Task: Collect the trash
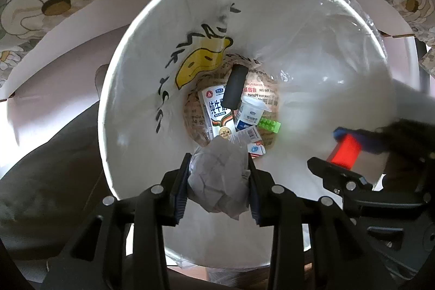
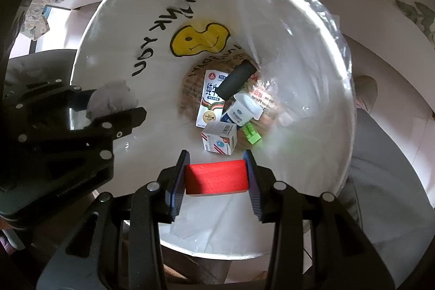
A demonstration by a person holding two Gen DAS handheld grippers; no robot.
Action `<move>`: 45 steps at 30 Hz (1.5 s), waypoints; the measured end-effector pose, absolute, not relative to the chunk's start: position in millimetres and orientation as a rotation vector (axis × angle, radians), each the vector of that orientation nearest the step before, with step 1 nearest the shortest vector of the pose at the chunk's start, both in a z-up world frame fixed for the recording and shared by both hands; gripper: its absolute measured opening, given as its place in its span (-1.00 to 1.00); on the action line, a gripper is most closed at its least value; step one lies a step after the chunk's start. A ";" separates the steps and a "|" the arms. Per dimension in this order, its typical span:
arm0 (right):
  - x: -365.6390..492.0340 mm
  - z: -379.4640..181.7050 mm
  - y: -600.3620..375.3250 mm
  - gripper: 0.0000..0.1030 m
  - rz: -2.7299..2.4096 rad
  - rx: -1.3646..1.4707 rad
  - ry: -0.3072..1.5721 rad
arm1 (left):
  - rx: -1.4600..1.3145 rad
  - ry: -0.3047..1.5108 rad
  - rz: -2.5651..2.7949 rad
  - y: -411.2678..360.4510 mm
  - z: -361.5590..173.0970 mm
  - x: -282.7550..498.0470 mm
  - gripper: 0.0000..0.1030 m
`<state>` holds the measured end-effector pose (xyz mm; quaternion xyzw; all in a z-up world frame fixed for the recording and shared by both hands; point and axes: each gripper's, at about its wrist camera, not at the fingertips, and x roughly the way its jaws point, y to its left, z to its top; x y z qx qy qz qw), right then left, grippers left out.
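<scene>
While I hold both over the bin's mouth, my left gripper (image 1: 217,181) is clenched on a crumpled paper wad (image 1: 217,178), and my right gripper (image 2: 216,177) grasps a red block (image 2: 217,177) between its pads. Below them the white lined bin (image 2: 285,18) opens wide. Deep at its bottom lie a milk carton (image 2: 209,99), a yogurt cup (image 2: 243,109), a black cylinder (image 2: 236,82), a small box (image 2: 218,137) and a green brick (image 2: 251,133).

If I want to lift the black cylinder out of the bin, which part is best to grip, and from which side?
Grip the black cylinder across its round middle, coming straight down from above. It lies slanted on top of the milk carton, so its curved sides look free; its lower end touches the yogurt cup.
</scene>
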<state>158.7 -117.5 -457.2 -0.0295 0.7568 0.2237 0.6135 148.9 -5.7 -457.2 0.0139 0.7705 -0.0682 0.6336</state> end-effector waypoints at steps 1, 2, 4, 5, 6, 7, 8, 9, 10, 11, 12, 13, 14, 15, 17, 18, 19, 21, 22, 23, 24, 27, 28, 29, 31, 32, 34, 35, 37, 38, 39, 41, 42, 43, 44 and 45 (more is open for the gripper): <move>158.4 -458.1 -117.3 -0.19 0.516 -0.073 1.741 | 0.029 1.764 -0.159 -5.8 -457.6 148.9 -0.21; 158.3 -458.3 -116.6 -0.18 0.511 -0.085 1.738 | 0.028 1.766 -0.158 -6.2 -458.5 148.8 -0.21; 158.6 -458.7 -114.4 -0.14 0.500 -0.108 1.736 | 0.030 1.767 -0.153 -5.7 -460.4 148.9 -0.14; 158.1 -459.0 -113.5 -0.12 0.499 -0.118 1.734 | 0.028 1.766 -0.151 -5.3 -460.3 148.9 -0.10; 157.7 -458.7 -112.2 -0.09 0.489 -0.141 1.728 | 0.032 1.766 -0.145 -4.9 -460.7 148.8 -0.07; 157.4 -459.0 -111.9 -0.02 0.479 -0.157 1.724 | 0.033 1.769 -0.141 -4.1 -459.8 148.6 -0.07; 157.4 -459.2 -111.7 0.03 0.471 -0.171 1.722 | 0.030 1.773 -0.137 -3.3 -460.0 148.6 -0.07; 157.6 -459.4 -111.9 0.03 0.468 -0.173 1.722 | 0.028 1.775 -0.133 -2.5 -459.5 148.8 -0.04; 157.8 -459.2 -112.7 0.03 0.469 -0.172 1.721 | 0.027 1.773 -0.130 -1.9 -458.9 148.9 -0.03; 157.8 -458.7 -113.5 0.03 0.469 -0.170 1.719 | 0.024 1.770 -0.126 -0.9 -458.1 149.3 0.02; 157.8 -458.6 -114.8 0.03 0.470 -0.170 1.718 | 0.017 1.766 -0.123 0.2 -457.0 149.7 0.10; 157.8 -458.4 -115.5 0.04 0.474 -0.169 1.718 | 0.008 1.760 -0.124 0.8 -455.8 150.1 0.15; 157.4 -457.9 -115.6 0.05 0.477 -0.170 1.717 | 0.006 1.756 -0.126 1.9 -453.0 150.4 0.25; 156.9 -457.0 -115.6 0.06 0.479 -0.175 1.712 | 0.007 1.750 -0.128 2.1 -450.1 150.3 0.33; 155.3 -455.3 -114.9 0.06 0.485 -0.180 1.704 | 0.014 1.741 -0.130 1.1 -447.7 149.9 0.38; 154.5 -454.8 -114.0 0.06 0.485 -0.184 1.701 | 0.017 1.740 -0.130 0.6 -446.8 150.2 0.39; 153.7 -453.9 -114.0 0.06 0.485 -0.187 1.698 | 0.018 1.739 -0.129 0.5 -446.4 149.9 0.40; 152.7 -452.2 -113.9 0.06 0.485 -0.187 1.695 | 0.019 1.738 -0.126 0.8 -445.3 149.5 0.40; 152.6 -451.4 -112.6 0.06 0.484 -0.185 1.694 | 0.020 1.736 -0.125 0.6 -445.4 149.4 0.40; 152.0 -451.1 -112.2 0.06 0.483 -0.183 1.693 | 0.023 1.734 -0.124 0.6 -444.0 149.3 0.40; 151.9 -450.2 -111.7 0.06 0.482 -0.181 1.693 | 0.027 1.730 -0.122 0.8 -441.6 148.8 0.40; 152.7 -440.1 -113.4 0.06 0.487 -0.171 1.684 | 0.049 1.705 -0.124 -1.2 -429.4 148.7 0.40; 152.8 -434.1 -114.8 0.06 0.490 -0.165 1.677 | 0.059 1.691 -0.124 -0.8 -424.1 148.3 0.40; 153.0 -429.9 -117.0 0.06 0.494 -0.162 1.669 | 0.076 1.671 -0.122 -1.3 -416.5 147.8 0.40; 152.9 -417.4 -121.2 0.06 0.496 -0.161 1.641 | 0.100 1.657 -0.124 0.5 -405.1 147.1 0.40; 152.9 -408.1 -124.4 0.06 0.498 -0.155 1.624 | 0.123 1.645 -0.130 0.0 -396.0 145.9 0.40; 153.2 -386.0 -131.8 0.06 0.496 -0.143 1.586 | 0.164 1.613 -0.136 -0.8 -380.7 144.8 0.40; 153.4 -377.3 -134.4 0.06 0.495 -0.141 1.569 | 0.181 1.584 -0.142 -0.7 -368.7 144.1 0.40; 151.7 -348.7 -143.2 0.06 0.491 -0.135 1.513 | 0.201 1.527 -0.149 0.6 -342.6 143.6 0.40; 150.9 -338.4 -146.3 0.06 0.491 -0.131 1.493 | 0.204 1.489 -0.154 2.1 -324.5 142.5 0.40; 149.2 -323.0 -150.8 0.06 0.491 -0.123 1.467 | 0.204 1.465 -0.159 3.1 -311.9 141.6 0.40; 145.4 -296.7 -157.4 0.06 0.490 -0.109 1.421 | 0.213 1.407 -0.164 5.0 -284.2 137.7 0.41; 142.2 -283.4 -160.3 0.06 0.489 -0.103 1.396 | 0.221 1.373 -0.165 5.9 -268.9 133.8 0.46; 139.0 -272.2 -162.9 0.06 0.489 -0.098 1.376 | 0.224 1.341 -0.166 6.9 -253.2 129.6 0.48; 134.5 -258.6 -165.6 0.08 0.487 -0.096 1.351 | 0.224 1.321 -0.168 8.1 -243.7 126.9 0.51; 130.2 -246.0 -168.4 0.08 0.481 -0.095 1.331 | 0.222 1.294 -0.171 8.6 -230.0 122.1 0.52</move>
